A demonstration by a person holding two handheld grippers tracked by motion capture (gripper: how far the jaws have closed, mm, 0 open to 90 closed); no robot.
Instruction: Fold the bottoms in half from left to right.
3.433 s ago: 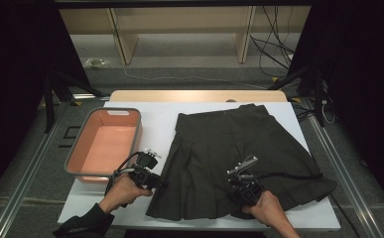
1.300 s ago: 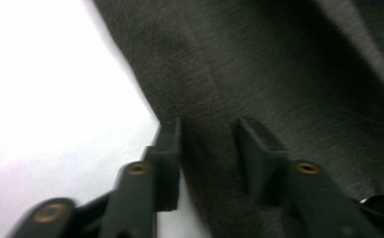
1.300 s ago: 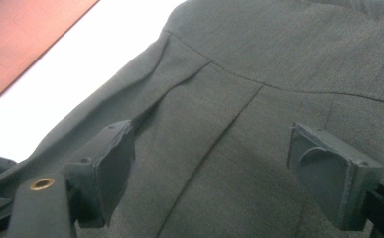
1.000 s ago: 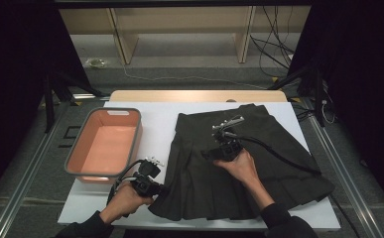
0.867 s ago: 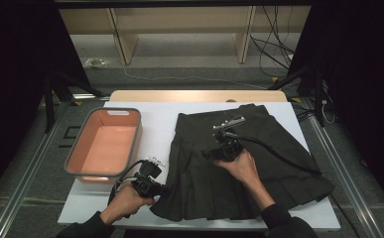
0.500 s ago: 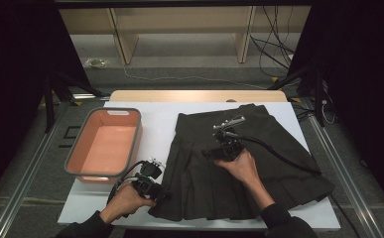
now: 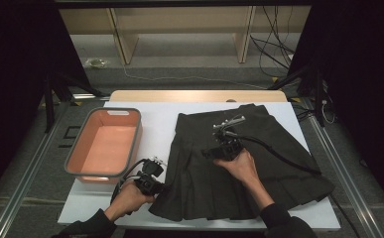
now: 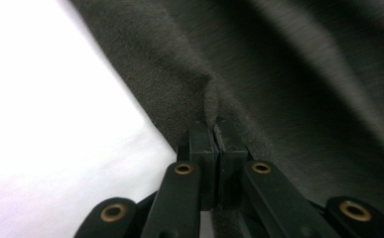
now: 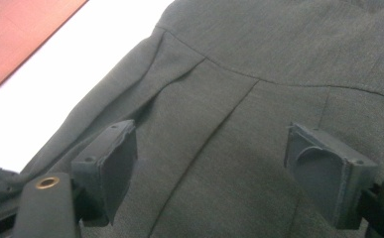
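Dark grey pleated cloth skirt (image 7: 239, 163) lies flat on white worktop (image 7: 157, 124) — soft, limp, light; left gripper (image 8: 214, 134) clenched on its side hem, right gripper (image 9: 212, 168) spread above the waist — take hold at edges.

Dark grey pleated skirt (image 7: 259, 163), spread flat on the white table top, waistband at the far side, hem fanned wide toward the near edge. Pleats running lengthwise down the cloth. Near left edge of the hem slightly bunched and pinched up.
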